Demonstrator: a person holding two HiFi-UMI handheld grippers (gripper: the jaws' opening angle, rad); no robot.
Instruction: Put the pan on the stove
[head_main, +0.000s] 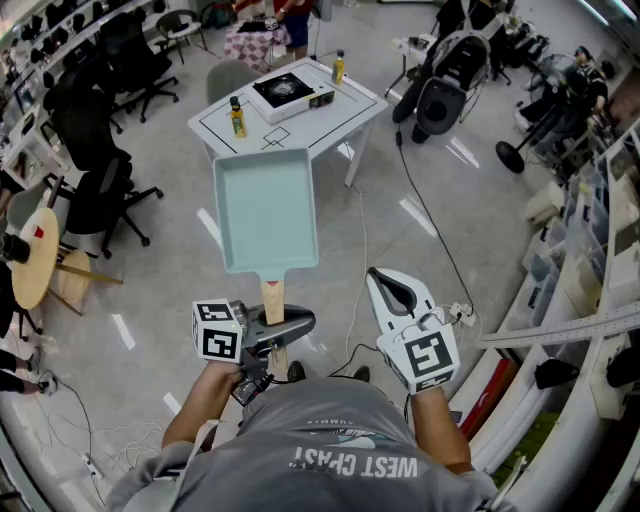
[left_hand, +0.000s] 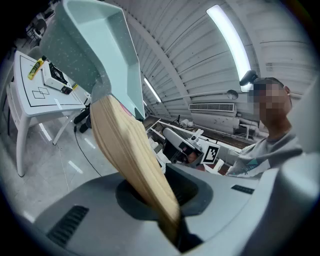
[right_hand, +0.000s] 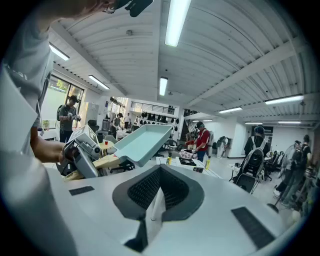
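A pale teal rectangular pan (head_main: 265, 210) with a wooden handle (head_main: 272, 298) is held out level in front of me. My left gripper (head_main: 275, 320) is shut on that handle, and in the left gripper view the handle (left_hand: 130, 155) runs down between the jaws. The portable stove (head_main: 285, 92) sits on a white table (head_main: 330, 120) some way ahead across the floor. Between two yellow bottles (head_main: 238, 118) it is bare on top. My right gripper (head_main: 397, 292) hangs to the right of the pan, shut and holding nothing. The right gripper view shows the pan (right_hand: 142, 140) and the left gripper (right_hand: 82, 150) at its left.
Black office chairs (head_main: 100, 190) and a round wooden table (head_main: 35, 255) stand at the left. A cable (head_main: 425, 215) trails over the floor from the white table. Dark wheeled equipment (head_main: 445, 85) stands at the back right and shelving (head_main: 590, 230) runs along the right. People stand far off (right_hand: 202, 140).
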